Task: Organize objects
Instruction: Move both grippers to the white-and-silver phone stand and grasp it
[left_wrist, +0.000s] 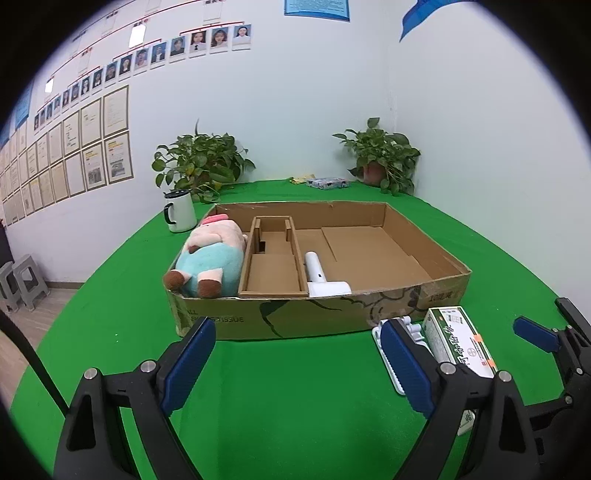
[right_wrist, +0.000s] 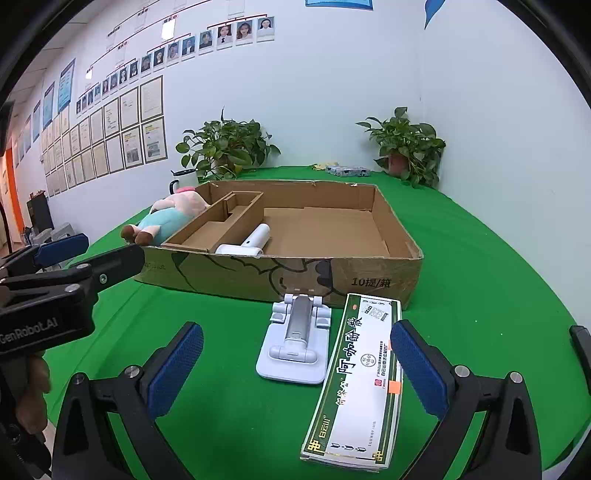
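Now my right gripper (right_wrist: 295, 373), jaws spread and empty like my left gripper's (left_wrist: 295, 365), sits nearest the long green-white medicine carton (right_wrist: 356, 373), lying lengthwise along its fingers, outside the shallow cardboard tray (right_wrist: 373, 282).

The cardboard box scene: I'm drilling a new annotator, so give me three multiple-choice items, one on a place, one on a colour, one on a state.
1. Where does the plush toy lie?
A. the cardboard box's left end
B. on the cloth
C. beside the mug

2. What colour is the table cloth?
A. blue
B. green
C. white

3. How is the right gripper?
A. shut on the medicine box
B. shut on the phone stand
C. open

Key: 1 A, it fills the left compartment; 2 B, green all round; 3 C, its fingers stand wide apart, with the phone stand and medicine box lying loose between them.
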